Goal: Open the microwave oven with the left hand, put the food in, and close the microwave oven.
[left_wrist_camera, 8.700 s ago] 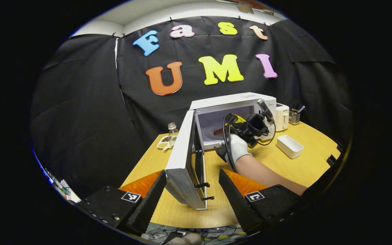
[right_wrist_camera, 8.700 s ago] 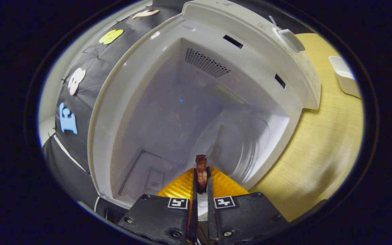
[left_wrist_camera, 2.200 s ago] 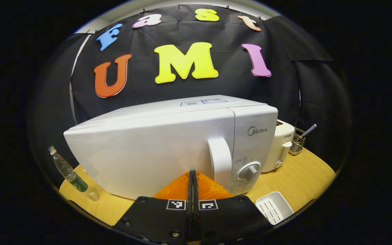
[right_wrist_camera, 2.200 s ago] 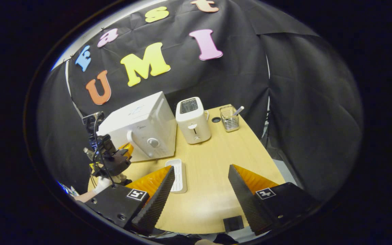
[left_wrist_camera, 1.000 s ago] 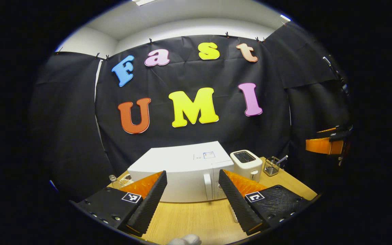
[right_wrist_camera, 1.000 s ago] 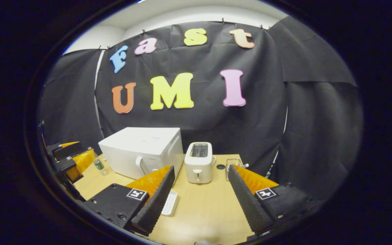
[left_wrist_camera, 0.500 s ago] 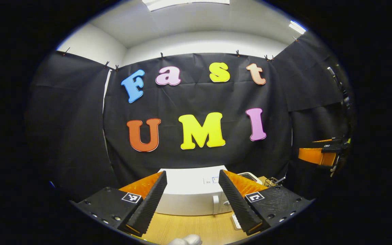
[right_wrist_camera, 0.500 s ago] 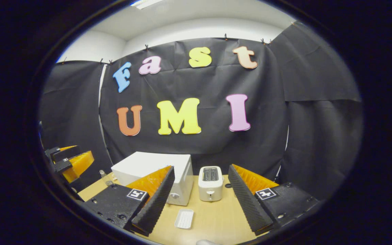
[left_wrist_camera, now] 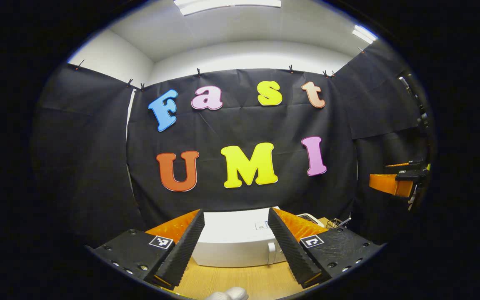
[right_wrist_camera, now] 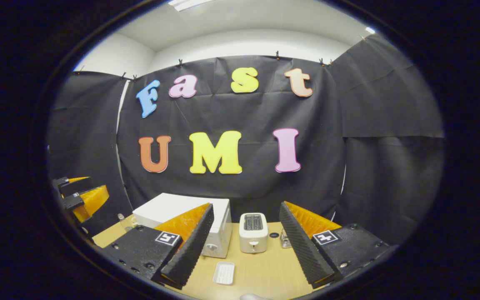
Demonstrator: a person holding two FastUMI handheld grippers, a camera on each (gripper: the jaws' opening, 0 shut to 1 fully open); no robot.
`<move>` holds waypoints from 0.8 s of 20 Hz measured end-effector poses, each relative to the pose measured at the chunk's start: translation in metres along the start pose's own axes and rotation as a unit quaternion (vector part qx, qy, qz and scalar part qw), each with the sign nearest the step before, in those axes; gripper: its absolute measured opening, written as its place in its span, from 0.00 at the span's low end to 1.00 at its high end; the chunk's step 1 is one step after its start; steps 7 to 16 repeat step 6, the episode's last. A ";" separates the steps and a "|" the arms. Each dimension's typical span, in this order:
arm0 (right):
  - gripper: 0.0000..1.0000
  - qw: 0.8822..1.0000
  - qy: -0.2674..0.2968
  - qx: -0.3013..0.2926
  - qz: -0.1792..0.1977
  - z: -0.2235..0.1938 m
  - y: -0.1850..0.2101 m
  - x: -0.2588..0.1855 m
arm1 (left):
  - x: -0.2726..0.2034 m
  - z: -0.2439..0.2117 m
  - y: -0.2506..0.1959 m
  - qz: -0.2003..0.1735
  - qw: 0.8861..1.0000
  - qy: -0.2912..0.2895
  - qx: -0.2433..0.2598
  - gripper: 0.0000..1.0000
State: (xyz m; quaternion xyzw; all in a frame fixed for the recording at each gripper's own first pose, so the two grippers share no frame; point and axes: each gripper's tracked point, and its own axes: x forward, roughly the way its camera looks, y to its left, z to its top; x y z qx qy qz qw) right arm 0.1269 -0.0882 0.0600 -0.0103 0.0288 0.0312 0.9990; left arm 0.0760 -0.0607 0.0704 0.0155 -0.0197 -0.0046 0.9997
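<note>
On wooden table (right_wrist_camera: 261, 266): microwave oven (left_wrist_camera: 236, 246), door shut, food presumably inside, unseen. Left gripper (left_wrist_camera: 235, 243) wide, empty, held well clear. Right gripper (right_wrist_camera: 245, 239) wide, empty. Risk judged: door possibly unlatched; toaster (right_wrist_camera: 253, 232) just beside, bump hazard.

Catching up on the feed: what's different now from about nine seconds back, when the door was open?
The microwave oven door is now shut. The right gripper let go of the food inside and opened. The left gripper closed against the door, then reopened. Both pulled back and up. The toaster and white tray stayed put.
</note>
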 end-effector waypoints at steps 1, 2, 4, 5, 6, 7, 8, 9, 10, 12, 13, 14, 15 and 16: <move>0.91 1.000 0.000 0.003 0.000 0.002 0.002 0.000 | 0.000 0.002 0.003 0.000 1.000 -0.003 0.001 0.95; 1.00 1.000 0.002 0.005 0.000 0.001 0.002 0.000 | 0.000 0.003 0.005 -0.001 1.000 -0.005 0.001 0.95; 0.90 1.000 0.003 0.006 -0.002 0.003 0.002 0.002 | 0.000 0.007 0.008 0.000 1.000 -0.009 0.000 0.95; 1.00 1.000 0.000 0.006 -0.003 0.004 0.002 0.002 | 0.001 0.008 0.009 0.001 1.000 -0.009 0.001 0.95; 1.00 1.000 0.000 0.006 -0.004 0.007 0.002 0.002 | 0.001 0.009 0.011 0.003 1.000 -0.012 0.000 0.95; 1.00 1.000 0.000 0.006 -0.004 0.007 0.002 0.002 | 0.001 0.009 0.011 0.003 1.000 -0.012 0.000 0.95; 1.00 1.000 0.000 0.006 -0.004 0.007 0.002 0.002 | 0.001 0.009 0.011 0.003 1.000 -0.012 0.000 0.95; 1.00 1.000 0.000 0.006 -0.004 0.007 0.002 0.002 | 0.001 0.009 0.011 0.003 1.000 -0.012 0.000 0.95; 1.00 1.000 0.000 0.006 -0.004 0.007 0.002 0.002 | 0.001 0.009 0.011 0.003 1.000 -0.012 0.000 0.95; 1.00 1.000 0.000 0.006 -0.004 0.007 0.002 0.002 | 0.001 0.009 0.011 0.003 1.000 -0.012 0.000 0.95; 1.00 1.000 0.000 0.006 -0.004 0.007 0.002 0.002 | 0.001 0.009 0.011 0.003 1.000 -0.012 0.000 0.95; 1.00 1.000 0.000 0.006 -0.004 0.007 0.002 0.002 | 0.001 0.009 0.011 0.003 1.000 -0.012 0.000 0.95; 1.00 1.000 0.000 0.006 -0.004 0.007 0.002 0.002 | 0.001 0.009 0.011 0.003 1.000 -0.012 0.000 0.95; 1.00 1.000 0.000 0.006 -0.004 0.007 0.002 0.002 | 0.001 0.009 0.011 0.003 1.000 -0.012 0.000 0.95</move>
